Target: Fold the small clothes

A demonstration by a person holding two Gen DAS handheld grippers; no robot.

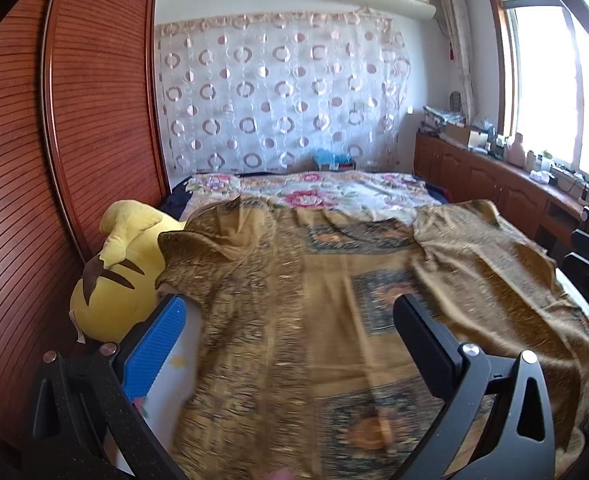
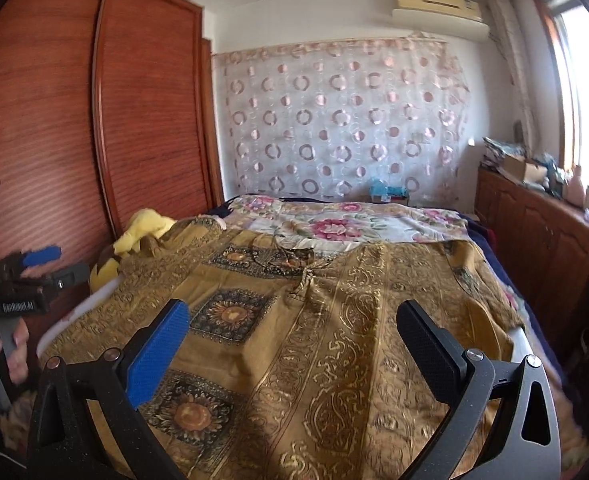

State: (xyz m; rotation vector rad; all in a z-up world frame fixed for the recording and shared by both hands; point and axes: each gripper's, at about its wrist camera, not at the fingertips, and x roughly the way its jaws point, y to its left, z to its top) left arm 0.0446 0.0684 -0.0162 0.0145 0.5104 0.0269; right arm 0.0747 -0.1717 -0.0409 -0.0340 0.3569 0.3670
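Note:
A gold-brown patterned garment (image 1: 334, 300) lies spread flat over a white board on the bed; it also fills the right wrist view (image 2: 314, 320). My left gripper (image 1: 290, 312) is open and empty, hovering above the garment's left part, its blue pad (image 1: 158, 344) over the board's left edge. My right gripper (image 2: 294, 320) is open and empty above the garment's near middle. The left gripper also shows in the right wrist view (image 2: 34, 264), held in a hand at the far left.
A yellow plush toy (image 1: 122, 276) lies at the garment's left, against the wooden wardrobe (image 1: 74, 120). A floral bedspread (image 1: 314, 192) lies beyond. Wooden cabinets with clutter (image 1: 494, 168) run along the right under the window.

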